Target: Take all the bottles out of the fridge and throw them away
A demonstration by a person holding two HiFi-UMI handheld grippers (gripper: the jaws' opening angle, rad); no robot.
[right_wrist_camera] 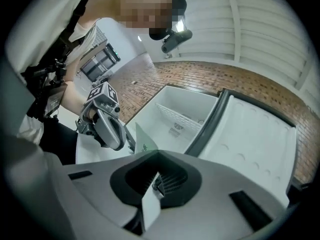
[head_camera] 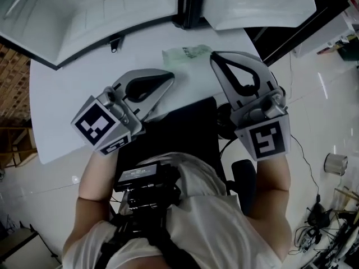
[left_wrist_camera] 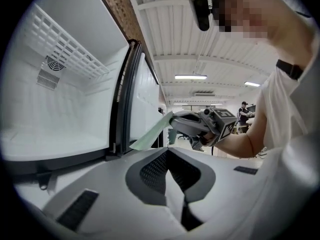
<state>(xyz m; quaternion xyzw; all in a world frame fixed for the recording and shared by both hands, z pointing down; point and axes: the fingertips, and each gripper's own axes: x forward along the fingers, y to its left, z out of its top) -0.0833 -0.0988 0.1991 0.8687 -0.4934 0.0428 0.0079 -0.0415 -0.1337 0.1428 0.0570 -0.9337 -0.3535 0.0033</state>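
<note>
No bottle shows in any view. The white fridge (head_camera: 101, 15) stands open, and its inside (left_wrist_camera: 65, 109) holds only a white grille on the back wall. My right gripper (head_camera: 216, 58) is shut on a thin pale green sheet (head_camera: 188, 55), which sticks out from its tips toward the fridge (right_wrist_camera: 220, 134). The left gripper view shows that gripper (left_wrist_camera: 175, 119) and its sheet (left_wrist_camera: 150, 134) from the side. My left gripper (head_camera: 168, 77) hovers beside it over the white surface, jaws together with nothing between them; it also appears in the right gripper view (right_wrist_camera: 131, 146).
The dark door seal (left_wrist_camera: 125, 94) divides the fridge's inside from its open door (head_camera: 263, 4). A brick wall (head_camera: 14, 77) is at the left. A metal can (head_camera: 335, 163) and cables (head_camera: 314, 228) lie on the floor at the right. A person (left_wrist_camera: 243, 111) stands far off.
</note>
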